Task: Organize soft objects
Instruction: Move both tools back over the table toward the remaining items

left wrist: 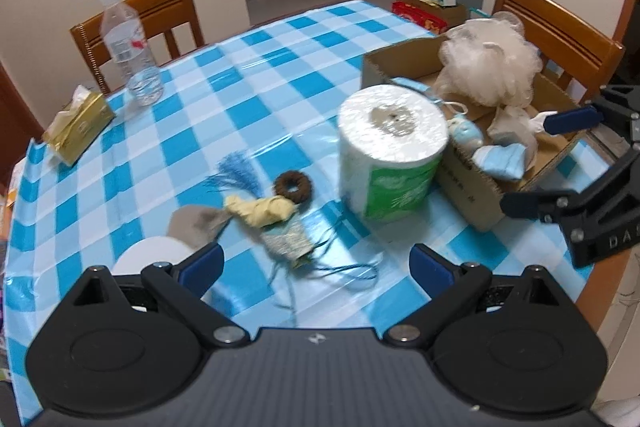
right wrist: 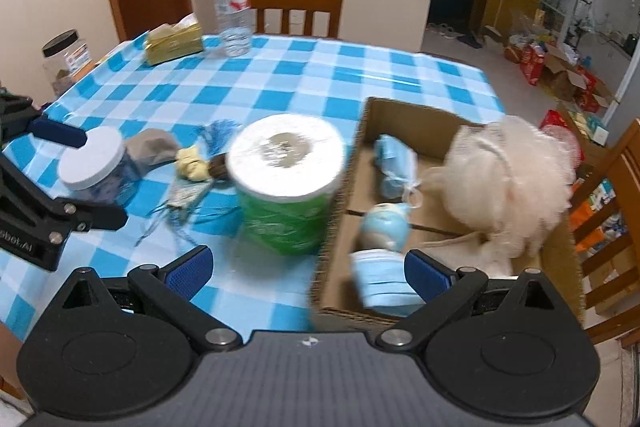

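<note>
- The left gripper [left wrist: 316, 263] hangs over the near edge of the table [left wrist: 256, 67], its fingers [left wrist: 202, 261] spread wide with nothing between them.
- The right gripper [right wrist: 308, 269] is just as wide open and empty; its view looks down on the near wall of the cardboard box [right wrist: 404, 115], which sits toward the table's right edge.
- In the box: a cream bath pouf [right wrist: 508, 179] piled against the far right wall, a folded blue face mask [right wrist: 384, 283] at the near wall, a small pale-blue soft toy [right wrist: 386, 225] in the middle, and another blue bundle [right wrist: 394, 163] further back (I cannot make out what it is).
- A toilet paper roll [left wrist: 390, 153] in green wrapping stands upright on the table, touching or just beside the box's left wall.
- Left of the roll lies a loose cluster: a yellow cloth knot [left wrist: 260, 211], a brown ring [left wrist: 293, 186], a blue tassel [left wrist: 236, 175] with trailing threads, and a grey fabric piece [left wrist: 196, 223].
- A white-lidded jar [right wrist: 94, 167] stands near the table's left edge, beside the grey piece.
- At the far left corner are a water bottle [left wrist: 128, 43] and a gold tissue pack [left wrist: 78, 125].
</note>
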